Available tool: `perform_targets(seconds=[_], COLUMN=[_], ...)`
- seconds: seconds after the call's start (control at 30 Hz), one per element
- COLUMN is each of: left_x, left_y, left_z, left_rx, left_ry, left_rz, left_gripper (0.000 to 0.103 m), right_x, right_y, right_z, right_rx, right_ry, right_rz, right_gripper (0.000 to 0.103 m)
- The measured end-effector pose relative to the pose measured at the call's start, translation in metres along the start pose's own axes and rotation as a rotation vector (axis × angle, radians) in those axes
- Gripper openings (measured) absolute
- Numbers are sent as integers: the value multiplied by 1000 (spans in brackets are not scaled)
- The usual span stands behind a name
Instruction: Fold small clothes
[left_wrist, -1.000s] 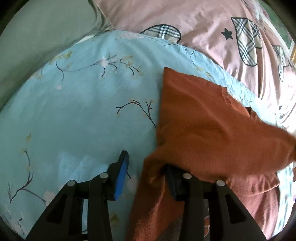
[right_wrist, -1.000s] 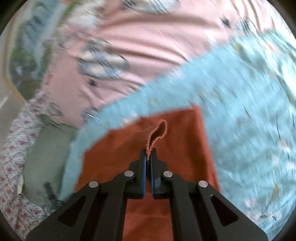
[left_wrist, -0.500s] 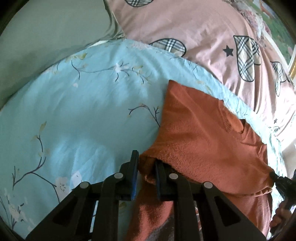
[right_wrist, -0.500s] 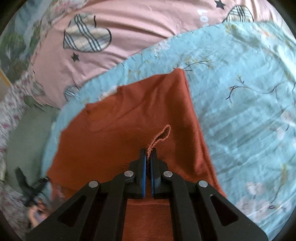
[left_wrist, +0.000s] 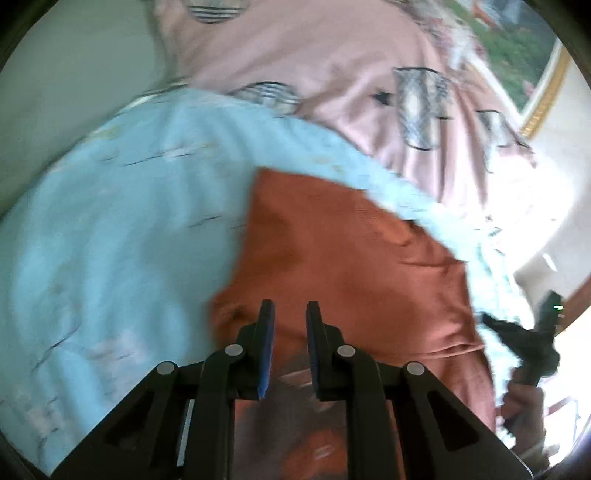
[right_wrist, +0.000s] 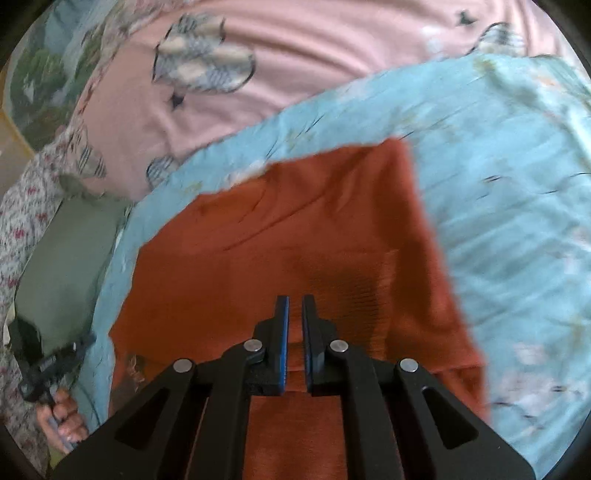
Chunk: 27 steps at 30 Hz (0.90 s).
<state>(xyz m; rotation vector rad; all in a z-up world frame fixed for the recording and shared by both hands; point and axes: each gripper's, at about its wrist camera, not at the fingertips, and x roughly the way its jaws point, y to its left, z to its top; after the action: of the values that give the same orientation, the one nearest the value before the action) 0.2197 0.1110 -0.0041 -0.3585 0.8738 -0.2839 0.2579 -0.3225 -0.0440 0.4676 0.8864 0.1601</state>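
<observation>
Sweater (left_wrist: 351, 258) is lying part-folded on the blue quilt (left_wrist: 110, 240) mid-bed. I'm hovering my left hand-held gripper (left_wrist: 290, 314) slightly parted, empty; my right hand-held gripper (right_wrist: 294, 306) is opening, empty. Next I'm judging another edge needs pinching.

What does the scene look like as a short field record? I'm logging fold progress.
garment: orange knit top, lying on blue floral cover
left tongs: over the top's near edge, jaws apart; grip unclear in the blur
right tongs: above the top, narrow gap, no cloth seen between
background: pink bedding
</observation>
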Motion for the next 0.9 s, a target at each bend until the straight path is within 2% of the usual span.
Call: perform_targets(seconds=[0.13,0.17,0.23,0.3,0.37,0.4,0.43,0.47,0.5,0.53,0.57,0.6,0.63,0.77,0.9], left_x=[46,62,80,82,67,57,51,39,25,16,2,-13,-23,-69,-97], left_y=[-24,-21,-9,8,19,20,21,19,18,16,15,14,13,17,20], left_z=[6,5,0,-6,-11,-15,-18,-23,-30,-34,-43,-52,-59,-97,-135], left_rx=[51,48,28,-7,-45,-37,-30,-17,-5,3,15,28,37,65,84], left_ry=[58,94,152,162,153,146,143,137,129,122,112,104,100,98,129], left_rz=[-18,13,86,58,40,62,71,87,93,96,102,101,98,104,101], left_gripper=[20,21,8,4,4,3,6,11,24,34,37,38,38,45,51], right_x=[30,31,22,7,-10,-18,-27,-35,-42,-52,-60,-69,-74,-105,-133], right_y=[-13,-19,-36,-39,-40,-39,-39,-37,-35,-33,-30,-28,-24,-15,-16], right_z=[-9,-10,-13,-13,-16,-20,-24,-28,-32,-39,-47,-55,-61,-95,-125], right_rx=[27,41,86,82,84,89,94,95,92,85,76,67,60,20,-7], right_ry=[86,92,76,55,37,32,28,22,17,12,8,3,-2,-13,-23], right_rz=[-52,-60,-32,-78,-89,-85,-75,-61,-50,-40,-32,-24,-19,19,68], right_gripper=[7,6,5,7,8,9,10,10,12,19,24,36,43,44,44])
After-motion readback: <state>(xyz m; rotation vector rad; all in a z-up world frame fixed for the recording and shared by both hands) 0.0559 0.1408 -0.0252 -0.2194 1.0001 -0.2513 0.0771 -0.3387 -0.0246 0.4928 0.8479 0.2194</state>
